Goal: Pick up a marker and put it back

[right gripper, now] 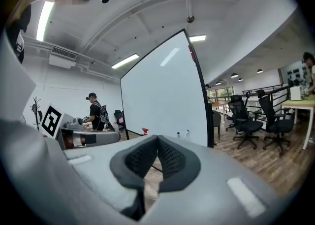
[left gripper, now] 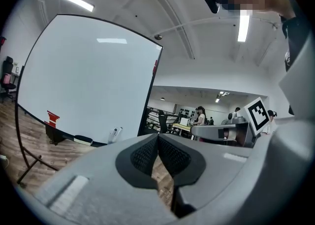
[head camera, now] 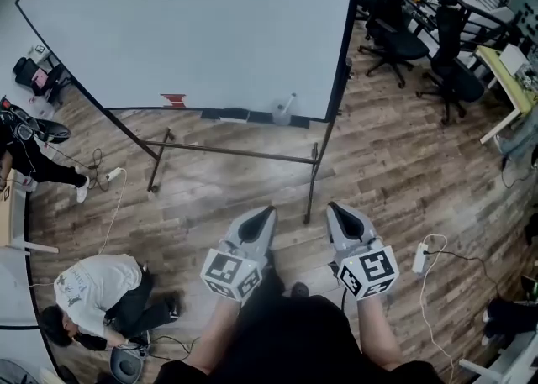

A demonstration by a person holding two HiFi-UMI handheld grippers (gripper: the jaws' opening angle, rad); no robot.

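Observation:
A large whiteboard point(head camera: 193, 29) on a wheeled frame stands ahead of me. Its bottom ledge holds a red object point(head camera: 173, 100), a black eraser point(head camera: 234, 113) and a small white bottle-like item point(head camera: 284, 109); I cannot pick out a marker for sure. My left gripper point(head camera: 268, 211) and right gripper point(head camera: 334, 207) are held side by side over the wooden floor, well short of the board. Both are shut with nothing between the pads. From the left gripper point(left gripper: 157, 136) the ledge items point(left gripper: 114, 134) show beyond the jaws. The right gripper point(right gripper: 157, 138) faces the board's edge point(right gripper: 199, 86).
A person point(head camera: 97, 290) crouches on the floor at the lower left, and another person's legs point(head camera: 46, 174) show at the left edge. Office chairs point(head camera: 399, 34) and a desk point(head camera: 504, 71) stand at the upper right. A power strip point(head camera: 420, 258) with cables lies to the right.

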